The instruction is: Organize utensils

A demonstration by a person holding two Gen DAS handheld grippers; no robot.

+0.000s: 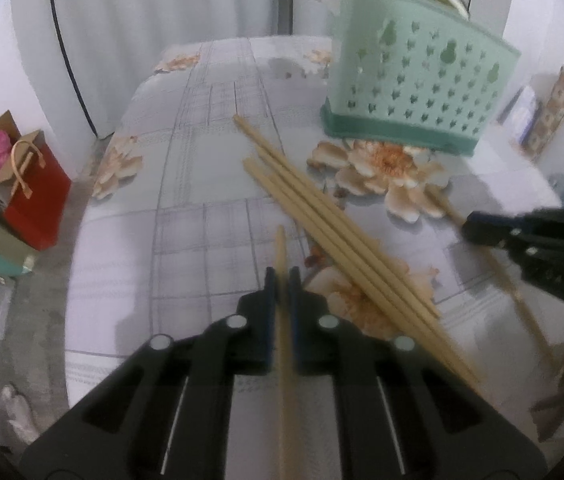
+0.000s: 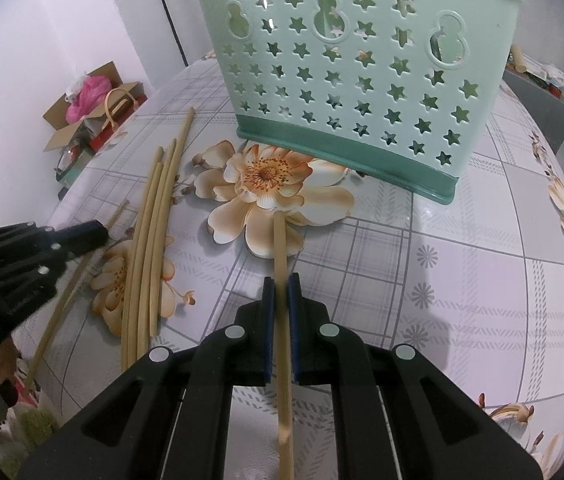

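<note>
Right claw (image 2: 281, 286) around chopstick (image 2: 280, 240), tip toward holder (image 2: 345, 80)

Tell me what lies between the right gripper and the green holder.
Only bare flowered tablecloth; the chopstick held by the right gripper points across it toward the green holder, seen from the right wrist.

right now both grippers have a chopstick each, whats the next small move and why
Probably lift the right gripper and carry its chopstick up over the rim of the green holder. That chopstick already points at the holder straight ahead, but its tip sits low, near the base. The left gripper is farther off, beside the loose chopsticks.
</note>
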